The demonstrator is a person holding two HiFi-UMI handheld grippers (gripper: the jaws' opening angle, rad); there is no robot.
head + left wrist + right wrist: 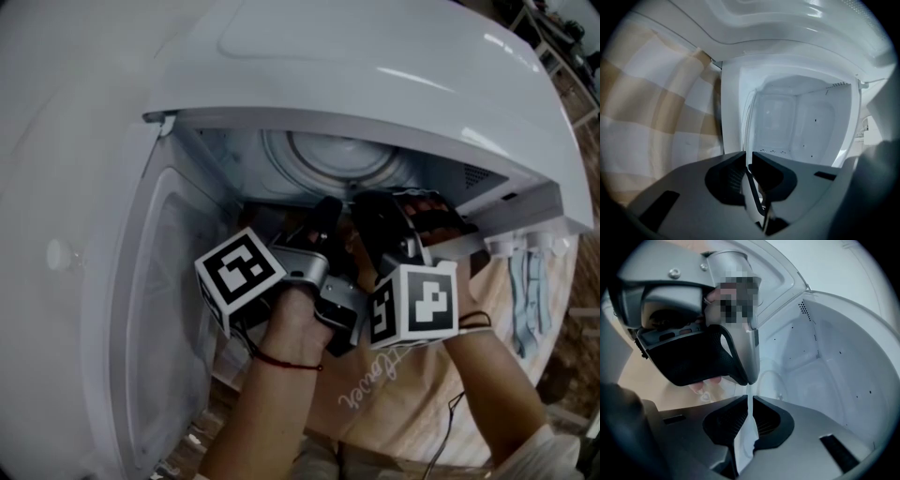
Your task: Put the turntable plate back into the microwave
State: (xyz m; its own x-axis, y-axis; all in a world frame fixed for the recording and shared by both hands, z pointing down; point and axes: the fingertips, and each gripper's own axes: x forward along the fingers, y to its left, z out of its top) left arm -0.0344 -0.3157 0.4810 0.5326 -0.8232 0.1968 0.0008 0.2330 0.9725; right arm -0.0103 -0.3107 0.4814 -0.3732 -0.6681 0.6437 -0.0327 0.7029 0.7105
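The white microwave (394, 66) stood with its door (103, 281) swung wide. The glass turntable plate (745, 441) was held at the mouth of the cavity. The left gripper (749, 164) and right gripper (749, 404) were side by side, each clamped on the plate's rim.

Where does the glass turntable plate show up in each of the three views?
Head view: turntable plate, ringed disc at centre, inside the microwave cavity.
Left gripper view: plate edge-on, bottom centre, clamped in the left gripper.
Right gripper view: plate edge-on, bottom centre, clamped in the right gripper.
Shared landmark: the white cavity walls.
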